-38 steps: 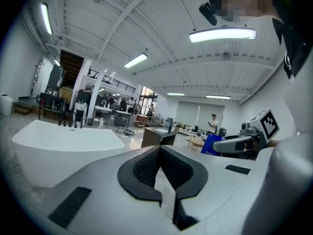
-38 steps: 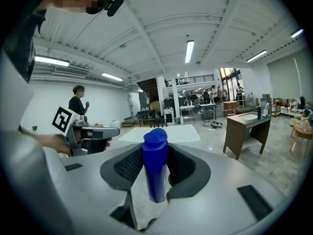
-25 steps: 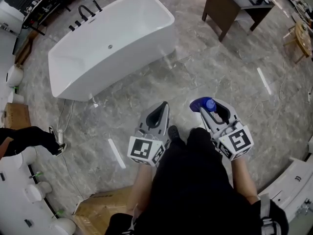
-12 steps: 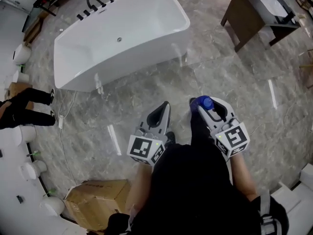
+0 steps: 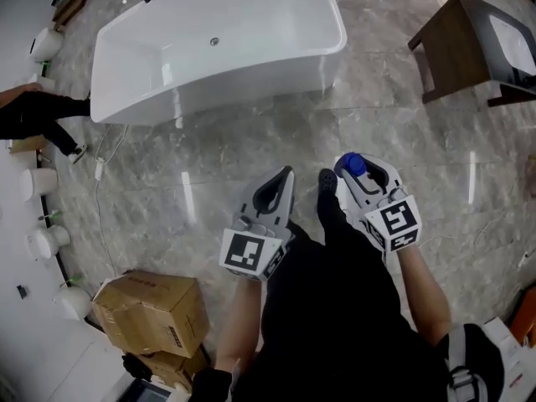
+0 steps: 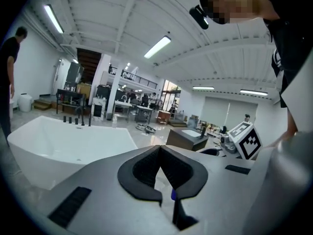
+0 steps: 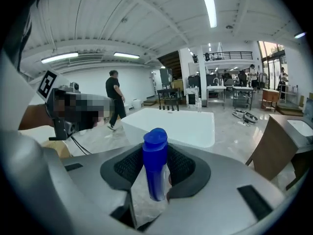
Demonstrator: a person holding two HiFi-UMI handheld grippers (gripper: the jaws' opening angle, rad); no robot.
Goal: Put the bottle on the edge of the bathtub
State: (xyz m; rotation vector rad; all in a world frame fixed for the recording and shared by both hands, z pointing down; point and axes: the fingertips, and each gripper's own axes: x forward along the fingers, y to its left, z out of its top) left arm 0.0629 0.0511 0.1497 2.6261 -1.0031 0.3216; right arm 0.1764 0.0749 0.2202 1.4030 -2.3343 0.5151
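Note:
My right gripper (image 5: 355, 172) (image 7: 157, 174) is shut on a blue bottle (image 7: 155, 162), which stands upright between its jaws; the bottle's cap (image 5: 356, 164) shows in the head view. My left gripper (image 5: 275, 189) (image 6: 159, 176) is shut with nothing in it. The white bathtub (image 5: 219, 42) stands on the marble floor ahead and to the left, well away from both grippers. It also appears in the left gripper view (image 6: 63, 141) and the right gripper view (image 7: 173, 124).
A dark wooden vanity (image 5: 473, 48) stands at the right. Cardboard boxes (image 5: 151, 312) lie at the lower left. A person in black (image 5: 38, 114) (image 7: 115, 99) walks near the tub's left end. White fixtures (image 5: 46, 241) line the left wall.
The person carrying the grippers has walked toward the bathtub, so it sits nearer and more centred. The person in black has moved up the left side. Both grippers hold as before.

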